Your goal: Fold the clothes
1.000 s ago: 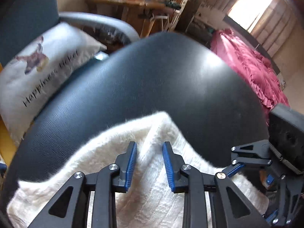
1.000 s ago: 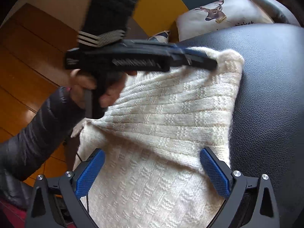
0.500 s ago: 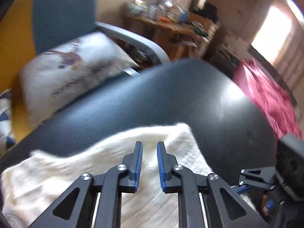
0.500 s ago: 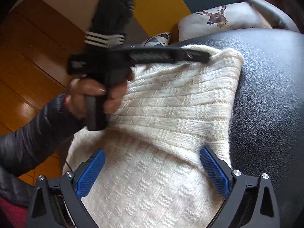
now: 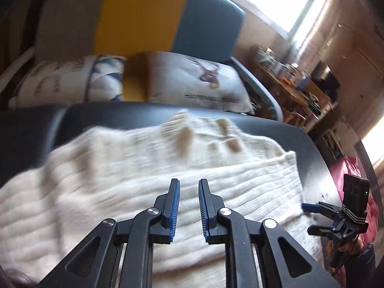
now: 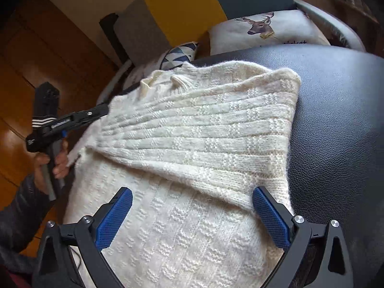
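Because the left gripper [image 6: 105, 110], jaws narrowly apart with nothing visibly between them, sits at the nine o'clock edge of the cream sweater [image 6: 196, 148] where a sleeve is folded across the body on the black leather seat [image 6: 336, 120], a careless tug there could, I judge, drag the flap open or pull the knit off the seat; the right gripper [image 6: 192, 218] hovers wide open and empty at six o'clock, pinning nothing. Writing on the deer cushion [image 6: 266, 31] at one o'clock ends in "…ket", otherwise hidden
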Available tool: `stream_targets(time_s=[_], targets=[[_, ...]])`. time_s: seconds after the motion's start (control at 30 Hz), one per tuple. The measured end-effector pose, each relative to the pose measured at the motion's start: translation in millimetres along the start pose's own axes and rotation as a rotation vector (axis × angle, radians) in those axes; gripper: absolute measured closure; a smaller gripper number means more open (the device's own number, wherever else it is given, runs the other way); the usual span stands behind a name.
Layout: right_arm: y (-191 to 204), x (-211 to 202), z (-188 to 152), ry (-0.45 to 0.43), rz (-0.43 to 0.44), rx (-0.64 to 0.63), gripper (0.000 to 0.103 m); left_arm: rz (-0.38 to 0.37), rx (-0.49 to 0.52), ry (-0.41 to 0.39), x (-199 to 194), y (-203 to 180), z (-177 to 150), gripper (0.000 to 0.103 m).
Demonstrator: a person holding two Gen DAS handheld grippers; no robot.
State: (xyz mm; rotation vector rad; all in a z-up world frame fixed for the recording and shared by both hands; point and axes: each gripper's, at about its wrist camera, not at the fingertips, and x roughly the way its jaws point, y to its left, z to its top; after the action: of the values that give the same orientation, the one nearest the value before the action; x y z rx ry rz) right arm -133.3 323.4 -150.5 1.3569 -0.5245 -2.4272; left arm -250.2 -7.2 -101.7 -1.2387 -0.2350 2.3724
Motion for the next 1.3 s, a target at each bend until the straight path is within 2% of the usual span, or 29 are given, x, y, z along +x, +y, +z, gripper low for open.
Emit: stream_targets(time_s=[0.07,0.13,0.2,0.27,0.3,0.33,0.47,0.53,0.57,0.7,0.77,0.8,0.9,1.07,1.17,1.2,1.23,1.3], targets=[[-1,0,1,0.005,-0.012,0.008,0.001,0.026,0.008,0.001,-2,8,-5,0.088],[-2,0,1,0.008,-0.012,0.011,0.001,0.126,0.035,0.039,3,17,-13,0.089],[-3,1,-1,0.009,-0.015,-0.001,0.001,0.143,0.012,0.091,9,31,-21,0.089],[0,1,2,0.026,-0.041,0.004,0.001,0.115,-0.002,0.083,5,34,-21,0.090],[2,0,3,0.036,-0.056,0.009,0.001,0.084,-0.007,0.076,2,33,-19,0.093],[6,-1,6,0.036,-0.076,0.012,0.002,0.017,-0.005,0.062,-3,28,-13,0.092],[46,-21,29,-0.069,-0.064,-0.111,0.002,-0.232,0.048,0.047,-4,-9,26,0.085],[69,-21,42,-0.107,-0.033,-0.187,0.002,-0.364,0.050,0.110,15,-29,48,0.083],[79,-16,48,-0.115,-0.023,-0.223,0.002,-0.392,0.059,0.144,29,-39,58,0.080],[95,20,58,-0.040,0.013,-0.252,0.002,-0.349,0.113,0.270,89,-62,85,0.078],[93,35,54,-0.014,0.020,-0.247,0.002,-0.318,0.114,0.319,114,-62,89,0.078],[92,41,51,-0.005,0.025,-0.243,0.002,-0.331,0.118,0.348,123,-62,90,0.078],[83,52,45,0.006,0.042,-0.216,0.002,-0.300,0.120,0.383,143,-56,87,0.077],[70,57,39,0.004,0.077,-0.175,0.001,-0.328,0.087,0.392,158,-48,92,0.077],[65,59,36,-0.006,0.093,-0.167,0.001,-0.376,0.130,0.399,166,-65,93,0.078],[64,59,36,-0.011,0.099,-0.165,0.001,-0.371,0.167,0.400,168,-74,90,0.080],[62,58,34,-0.018,0.106,-0.163,0.001,-0.343,0.212,0.388,169,-81,88,0.098],[60,57,32,-0.032,0.121,-0.158,0.001,-0.328,0.238,0.331,167,-85,88,0.099]])
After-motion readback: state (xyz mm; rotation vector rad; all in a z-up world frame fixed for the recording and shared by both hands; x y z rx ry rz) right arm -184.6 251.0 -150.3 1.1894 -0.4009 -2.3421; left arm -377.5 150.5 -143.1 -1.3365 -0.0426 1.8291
